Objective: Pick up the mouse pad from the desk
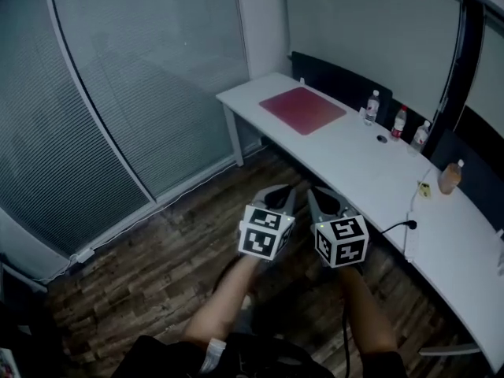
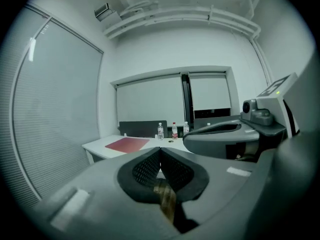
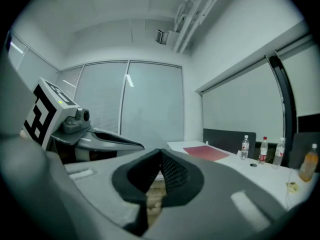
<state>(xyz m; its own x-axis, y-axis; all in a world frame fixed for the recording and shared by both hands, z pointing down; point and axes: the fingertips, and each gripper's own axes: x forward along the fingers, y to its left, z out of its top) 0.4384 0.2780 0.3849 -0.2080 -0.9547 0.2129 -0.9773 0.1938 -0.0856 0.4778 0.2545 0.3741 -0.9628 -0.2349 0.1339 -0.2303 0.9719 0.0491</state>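
A flat red mouse pad (image 1: 303, 109) lies near the far left end of a long white desk (image 1: 370, 172); it also shows in the left gripper view (image 2: 128, 144) and the right gripper view (image 3: 206, 152). My left gripper (image 1: 285, 192) and right gripper (image 1: 315, 194) hang side by side over the wooden floor, well short of the desk and apart from the pad. Both are shut with nothing between their jaws, as each gripper view shows at the left gripper (image 2: 160, 149) and the right gripper (image 3: 160, 151).
Three water bottles (image 1: 398, 122) and a small dark object (image 1: 382, 138) stand behind the pad. An amber bottle (image 1: 450, 176) and a cable (image 1: 398, 227) sit further right. Glass walls with blinds (image 1: 118, 93) close the left side. Dark chair backs (image 1: 339, 81) line the far desk edge.
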